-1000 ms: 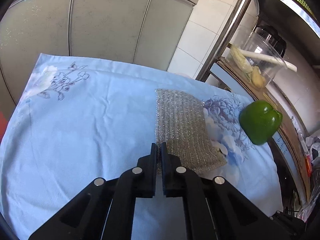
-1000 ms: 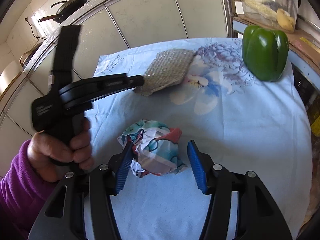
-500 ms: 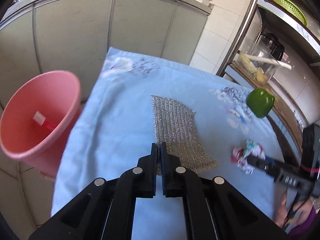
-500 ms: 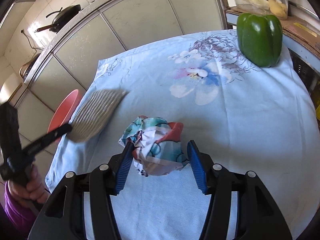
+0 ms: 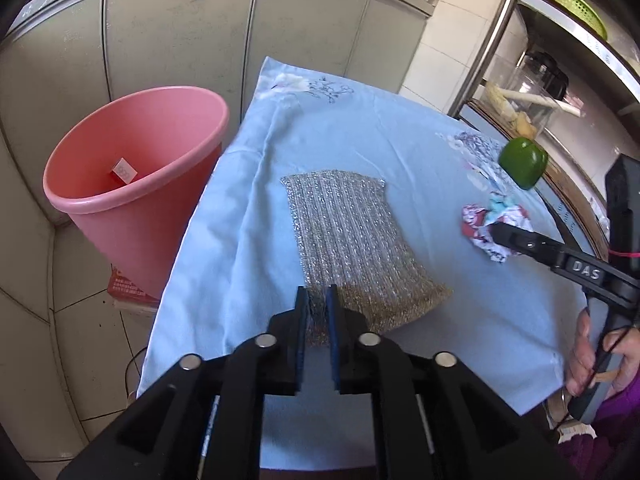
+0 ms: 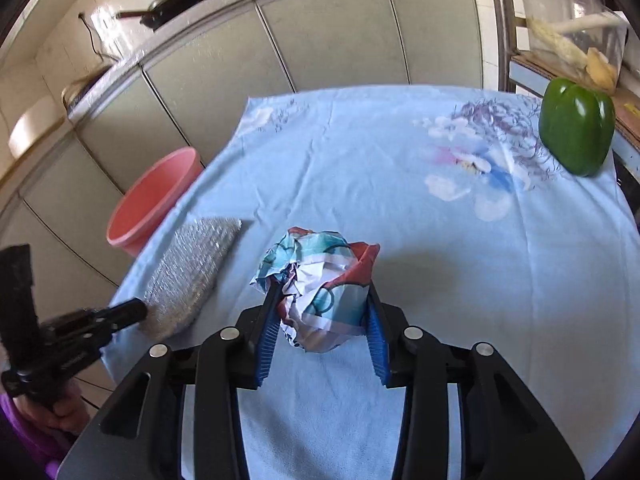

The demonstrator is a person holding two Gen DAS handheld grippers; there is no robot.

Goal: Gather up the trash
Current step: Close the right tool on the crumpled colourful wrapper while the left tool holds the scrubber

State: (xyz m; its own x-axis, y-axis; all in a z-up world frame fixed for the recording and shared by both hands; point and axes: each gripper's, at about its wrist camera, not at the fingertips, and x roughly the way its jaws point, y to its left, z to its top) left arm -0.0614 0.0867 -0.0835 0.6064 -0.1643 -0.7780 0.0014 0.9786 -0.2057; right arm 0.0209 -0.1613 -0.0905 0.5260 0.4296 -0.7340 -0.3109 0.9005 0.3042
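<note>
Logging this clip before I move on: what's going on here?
A person with a gripper in each hand is clearing a cloth-covered table. The right gripper is closing its fingers around a crumpled wrapper. The left gripper is opening, a silver scouring pad between its fingers. A pink bin stands beside the table.

left gripper (image 5: 317, 304): matte black linkage, four silver round screws, blue ribbed pads | right gripper (image 6: 323, 312): same black build, blue ribbed pads, silver screws; white "DAS" lettering on side, right of left-wrist frame | hand (image 5: 592, 360): purple sleeve (image 5: 608, 432), lower right
</note>
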